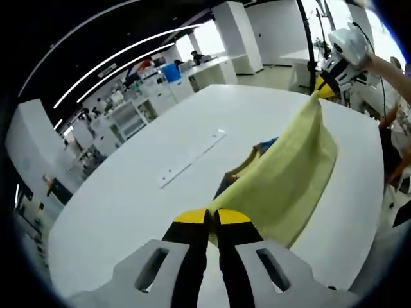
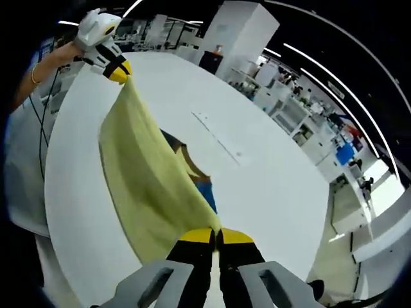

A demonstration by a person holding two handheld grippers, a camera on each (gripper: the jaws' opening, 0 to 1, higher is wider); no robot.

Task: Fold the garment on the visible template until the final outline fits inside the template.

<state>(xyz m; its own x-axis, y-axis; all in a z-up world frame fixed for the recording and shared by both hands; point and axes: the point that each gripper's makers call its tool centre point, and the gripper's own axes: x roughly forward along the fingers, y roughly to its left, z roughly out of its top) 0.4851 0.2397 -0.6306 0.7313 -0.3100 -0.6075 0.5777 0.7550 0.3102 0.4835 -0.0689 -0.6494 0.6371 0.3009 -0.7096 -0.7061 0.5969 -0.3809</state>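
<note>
Garment (image 1: 292, 170) soft matt yellow cloth; table (image 1: 128, 199) smooth, slightly glossy white; left gripper (image 1: 212, 217) yellow tips, black jaws, matt.

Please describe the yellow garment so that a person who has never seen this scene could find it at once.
Look at the large white table in the middle of the bright room. Above it the pale yellow garment hangs stretched between the left claw and the right claw, each shut on one edge. Nothing else here is a wide yellow cloth; a darker blue and brown item lies on the table beneath it.
</note>
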